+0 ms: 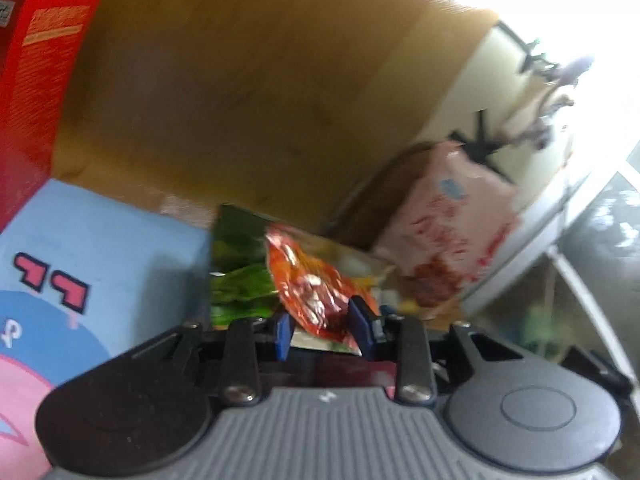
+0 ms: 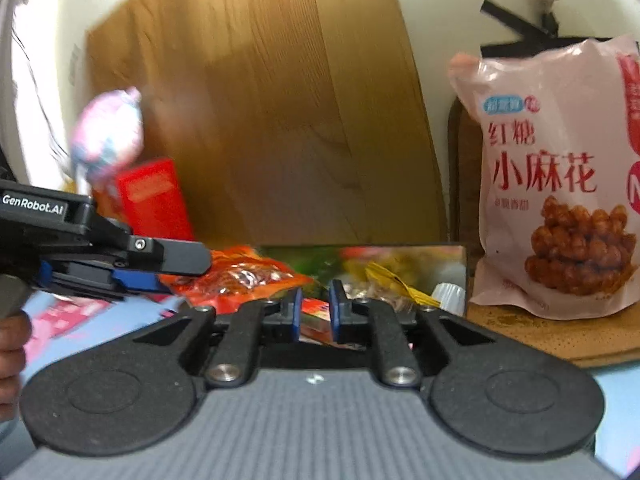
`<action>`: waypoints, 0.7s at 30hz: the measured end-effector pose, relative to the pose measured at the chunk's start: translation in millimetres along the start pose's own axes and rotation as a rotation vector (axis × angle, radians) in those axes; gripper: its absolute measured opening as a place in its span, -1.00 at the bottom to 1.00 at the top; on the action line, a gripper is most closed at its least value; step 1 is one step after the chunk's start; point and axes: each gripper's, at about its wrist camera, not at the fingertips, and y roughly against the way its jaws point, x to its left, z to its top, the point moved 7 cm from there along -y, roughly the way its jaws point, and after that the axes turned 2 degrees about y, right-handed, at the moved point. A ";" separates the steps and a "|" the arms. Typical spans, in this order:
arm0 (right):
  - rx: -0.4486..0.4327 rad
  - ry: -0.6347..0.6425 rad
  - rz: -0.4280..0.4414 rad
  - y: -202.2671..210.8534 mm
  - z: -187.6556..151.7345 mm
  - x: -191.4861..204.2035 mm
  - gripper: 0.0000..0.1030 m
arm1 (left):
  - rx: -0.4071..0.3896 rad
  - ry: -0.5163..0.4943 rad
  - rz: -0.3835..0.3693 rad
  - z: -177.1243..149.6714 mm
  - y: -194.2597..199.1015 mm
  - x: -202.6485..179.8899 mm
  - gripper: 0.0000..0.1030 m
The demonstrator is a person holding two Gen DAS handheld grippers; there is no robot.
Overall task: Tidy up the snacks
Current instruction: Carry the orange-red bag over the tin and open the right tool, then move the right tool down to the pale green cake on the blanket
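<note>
My left gripper (image 1: 322,326) is shut on a shiny orange-red snack packet (image 1: 312,284) and holds it over a box with green and yellow print (image 1: 240,276). In the right wrist view the left gripper (image 2: 160,276) comes in from the left with the same orange packet (image 2: 240,276) above that box (image 2: 400,264). My right gripper (image 2: 314,312) sits at the near edge of the box, its blue pads (image 2: 335,308) a narrow gap apart, with a red wrapper showing between them; grip unclear. A pink bag of twisted dough snacks (image 2: 560,184) stands upright at the right.
A red carton (image 2: 154,200) and a pink-and-blue bag (image 2: 108,136) stand at the left. A light blue printed surface (image 1: 100,248) lies below. A wooden panel (image 2: 280,100) rises behind the box. The pink bag (image 1: 444,224) rests on a perforated brown board (image 2: 560,340).
</note>
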 end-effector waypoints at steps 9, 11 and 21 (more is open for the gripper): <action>-0.093 0.000 -0.020 45.5 -15.2 2.0 -0.09 | -0.045 0.044 -0.021 -8.4 26.8 20.2 -0.36; -0.086 -0.021 0.011 55.2 -23.2 5.7 -0.09 | -0.056 0.058 -0.034 -16.8 40.5 24.7 -0.32; 0.170 -0.134 0.243 45.6 -78.5 42.5 -0.09 | 0.060 0.171 -0.059 -111.1 86.8 64.0 -0.21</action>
